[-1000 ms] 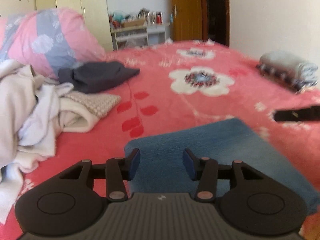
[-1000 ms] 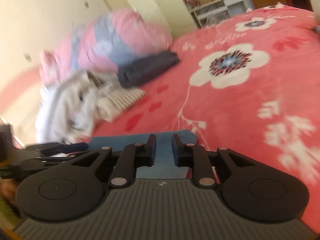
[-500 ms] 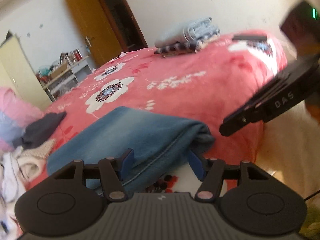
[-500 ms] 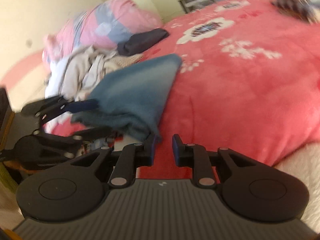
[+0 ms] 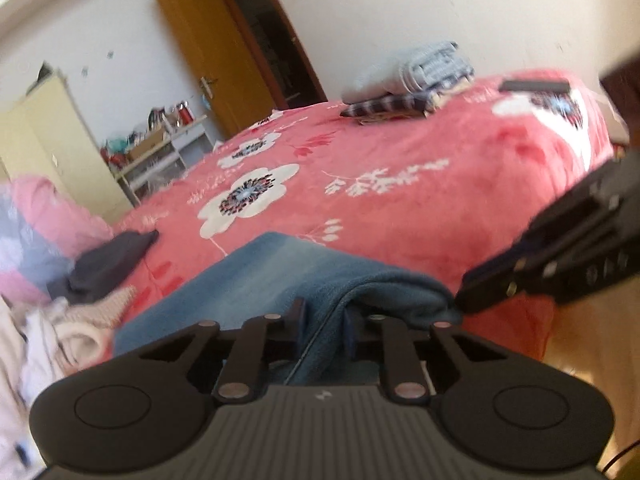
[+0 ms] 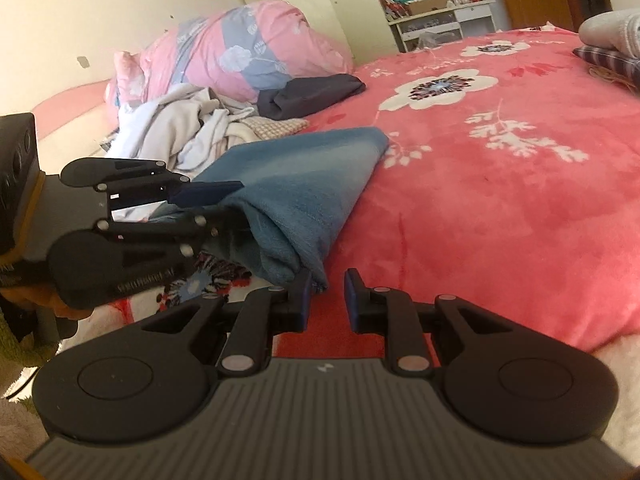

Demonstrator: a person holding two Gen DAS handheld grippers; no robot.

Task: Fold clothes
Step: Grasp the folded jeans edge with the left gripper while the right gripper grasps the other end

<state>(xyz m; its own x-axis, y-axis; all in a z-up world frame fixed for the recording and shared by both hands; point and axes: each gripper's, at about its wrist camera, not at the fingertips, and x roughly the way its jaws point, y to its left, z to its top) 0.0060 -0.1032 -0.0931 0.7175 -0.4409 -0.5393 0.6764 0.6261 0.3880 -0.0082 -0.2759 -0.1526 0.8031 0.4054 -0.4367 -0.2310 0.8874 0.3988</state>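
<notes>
Ahead of the fingers we record a bed (image 5: 440, 184) under a red floral cover, pale walls (image 5: 400, 8), a brown door (image 5: 208, 48) ajar, a cream wardrobe (image 5: 56, 148) and a cluttered white shelf (image 6: 436, 16). Daylight throughout.

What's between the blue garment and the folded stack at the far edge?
Only bare red floral bedspread, in the left wrist view, between blue garment and folded stack.
</notes>
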